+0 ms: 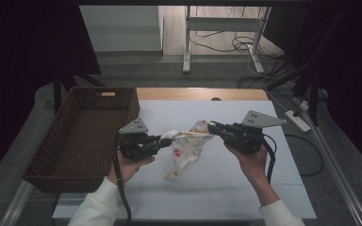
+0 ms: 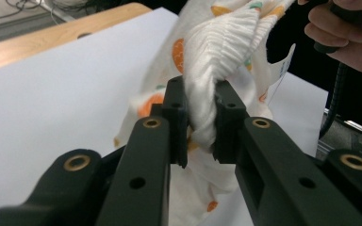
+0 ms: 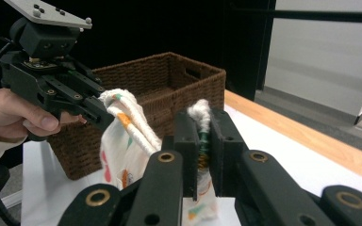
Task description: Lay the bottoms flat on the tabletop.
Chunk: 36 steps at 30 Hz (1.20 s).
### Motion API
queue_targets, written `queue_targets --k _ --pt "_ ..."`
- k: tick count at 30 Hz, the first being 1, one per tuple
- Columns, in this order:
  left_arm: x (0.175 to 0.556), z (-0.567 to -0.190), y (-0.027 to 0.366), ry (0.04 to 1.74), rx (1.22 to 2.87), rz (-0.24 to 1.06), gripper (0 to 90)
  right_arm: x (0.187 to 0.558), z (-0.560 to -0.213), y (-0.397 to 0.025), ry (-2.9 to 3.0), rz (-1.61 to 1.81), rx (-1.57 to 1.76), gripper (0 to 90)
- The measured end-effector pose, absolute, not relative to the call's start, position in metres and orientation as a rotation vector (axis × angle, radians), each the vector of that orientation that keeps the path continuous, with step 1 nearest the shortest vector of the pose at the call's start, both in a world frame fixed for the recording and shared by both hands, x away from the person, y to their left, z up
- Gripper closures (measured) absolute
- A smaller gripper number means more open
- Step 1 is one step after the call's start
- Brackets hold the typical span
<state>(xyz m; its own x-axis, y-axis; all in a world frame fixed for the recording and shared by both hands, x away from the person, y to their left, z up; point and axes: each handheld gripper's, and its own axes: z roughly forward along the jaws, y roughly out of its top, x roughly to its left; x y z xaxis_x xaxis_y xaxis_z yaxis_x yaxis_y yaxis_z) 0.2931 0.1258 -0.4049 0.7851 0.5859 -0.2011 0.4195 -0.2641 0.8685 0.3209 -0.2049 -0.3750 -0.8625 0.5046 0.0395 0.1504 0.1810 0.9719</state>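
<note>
A small white garment [image 1: 185, 149] printed with orange fruit hangs above the white table sheet [image 1: 217, 188], stretched between both grippers. My left gripper [image 1: 166, 141] is shut on its ribbed edge; in the left gripper view the gripper [image 2: 201, 123] pinches a thick fold of the garment [image 2: 217, 61]. My right gripper [image 1: 211, 128] is shut on the other end, and in the right gripper view the gripper [image 3: 203, 150] clamps a bunched strip of the cloth [image 3: 201, 111]. The rest of the garment [image 3: 122, 146] droops toward the table. The left gripper [image 3: 104, 116] holds its end opposite.
A brown wicker basket [image 1: 82, 136] stands empty at the table's left, close beside my left hand. The wooden table edge [image 1: 202, 93] runs along the back. A white desk frame [image 1: 221, 28] and cables lie on the floor beyond. A power strip [image 1: 298, 120] sits at the right.
</note>
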Motion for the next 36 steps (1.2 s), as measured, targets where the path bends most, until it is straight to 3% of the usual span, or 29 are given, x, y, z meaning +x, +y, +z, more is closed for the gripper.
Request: queue_targets --k 26,36 --pt "0.294 -0.364 0.125 0.713 1.865 0.258 78.8 0.316 -0.336 -0.208 2.077 1.754 0.58 82.4" --pt "0.296 -0.364 0.123 0.712 1.875 0.252 78.8 0.318 -0.337 -0.209 2.072 1.749 0.594 82.4"
